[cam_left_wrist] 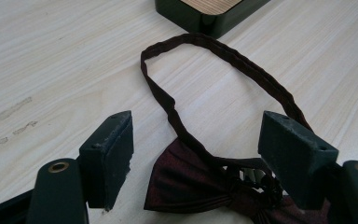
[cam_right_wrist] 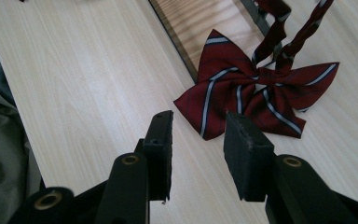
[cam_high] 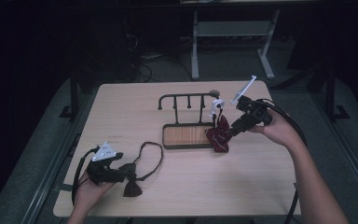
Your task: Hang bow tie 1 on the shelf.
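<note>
Your left gripper [cam_left_wrist: 196,158] rests near the desk's [cam_high: 177,191] front left corner, jaws spread wide on either side of a dark bow tie [cam_left_wrist: 200,184] that lies flat there; the pads stand clear of the fabric. Its strap [cam_left_wrist: 223,53] loops away toward the rack [cam_high: 189,135] at mid-desk. Your right gripper [cam_right_wrist: 198,149], toward the right edge of the desk, points at a striped bow tie [cam_right_wrist: 256,93] lying against the rack's right end, its bands running up toward a peg. The jaws are partly apart with nothing between them, the tie just beyond the tips.
</note>
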